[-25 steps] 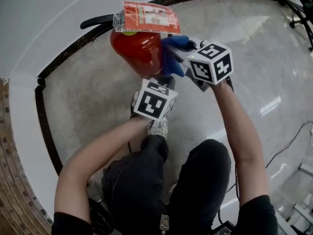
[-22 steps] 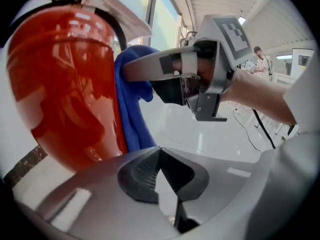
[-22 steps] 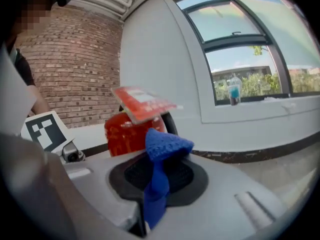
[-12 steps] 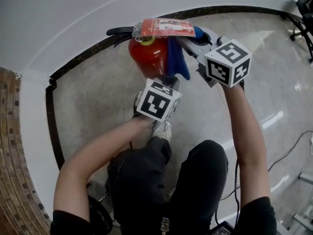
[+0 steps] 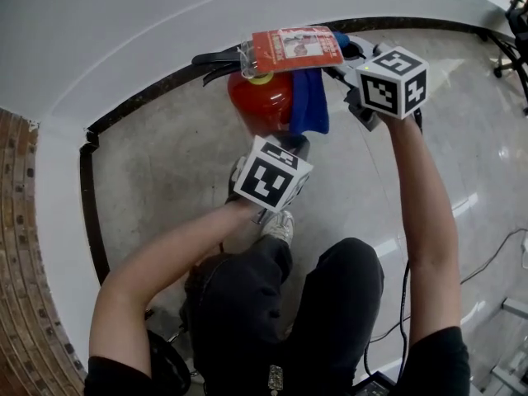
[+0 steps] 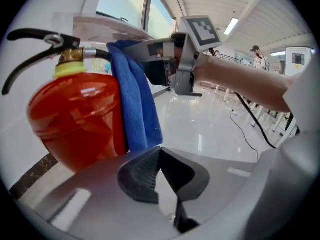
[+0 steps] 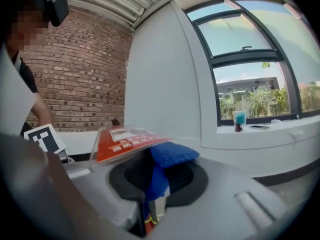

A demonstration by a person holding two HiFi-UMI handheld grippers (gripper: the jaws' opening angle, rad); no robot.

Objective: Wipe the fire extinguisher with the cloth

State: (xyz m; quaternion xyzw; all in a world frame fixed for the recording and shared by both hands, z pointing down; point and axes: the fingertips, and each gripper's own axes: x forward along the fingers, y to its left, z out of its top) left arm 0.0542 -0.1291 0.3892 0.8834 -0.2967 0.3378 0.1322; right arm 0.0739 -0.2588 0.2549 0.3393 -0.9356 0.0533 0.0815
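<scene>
Cloth (image 5: 309, 101) is clamped in the right gripper (image 7: 156, 183) and hangs against the shoulder of the fire extinguisher (image 5: 260, 106), which stands on the floor (image 5: 157, 172) by the curved wall (image 5: 124, 48); the left gripper (image 6: 159, 176), jaws together and empty, sits low beside it, contact unconfirmed. Recommended: keep the cloth pressed flat around the neck, clear of the tag (image 5: 289, 48). Since a second ago, it has climbed from mid-body.
</scene>
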